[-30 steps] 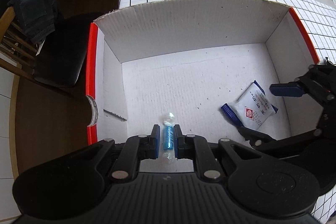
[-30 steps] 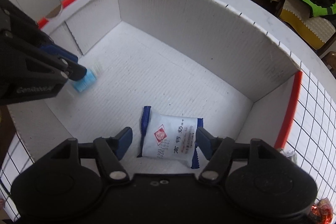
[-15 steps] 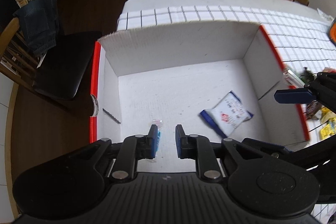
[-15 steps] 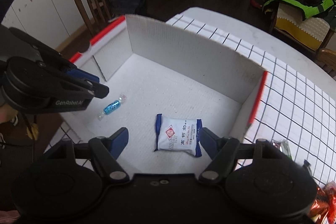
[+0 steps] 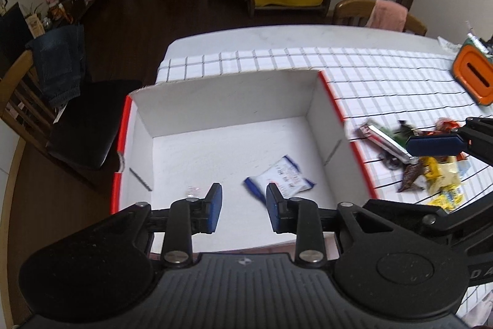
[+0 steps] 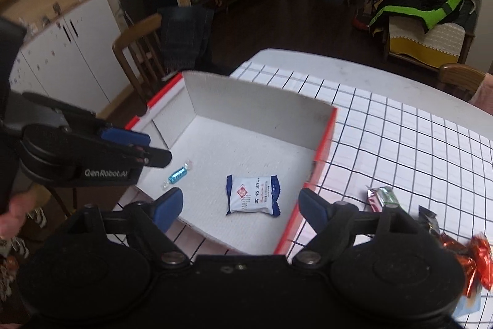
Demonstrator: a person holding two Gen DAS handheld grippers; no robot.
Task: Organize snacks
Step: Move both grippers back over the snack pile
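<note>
- Both of our grippers have lifted up and back from the white box since the earlier frames; the blue candy that sat between our left pads a second ago now lies loose on the box floor, and the white packet has dropped out from between our right pads.
- Left wrist view: our left gripper [image 5: 241,207] hangs above the near edge of the white box [image 5: 228,100], jaws opening with nothing between them. The white packet [image 5: 282,179] lies flat on the box floor just beyond the right pad; only a clear twist of the candy wrapper peeks past the left one. To the right, on the checked cloth [image 5: 385,79], a loose pile of snacks [image 5: 431,171] waits beside the box.
- Right wrist view: our right gripper [image 6: 242,207] is also empty, jaws opening wide. The blue candy [image 6: 178,174] lies near the box's left wall, well apart from the packet [image 6: 252,195].
- We judge the next step is fetching more from the pile: we swing clear of the box wall first, then come down with pads either side of one wrapper only.
- Box is matte corrugated card with red rims; the packet is a soft pillow with crimped blue ends; the pile's foil wrappers look crinkly and slippery.
</note>
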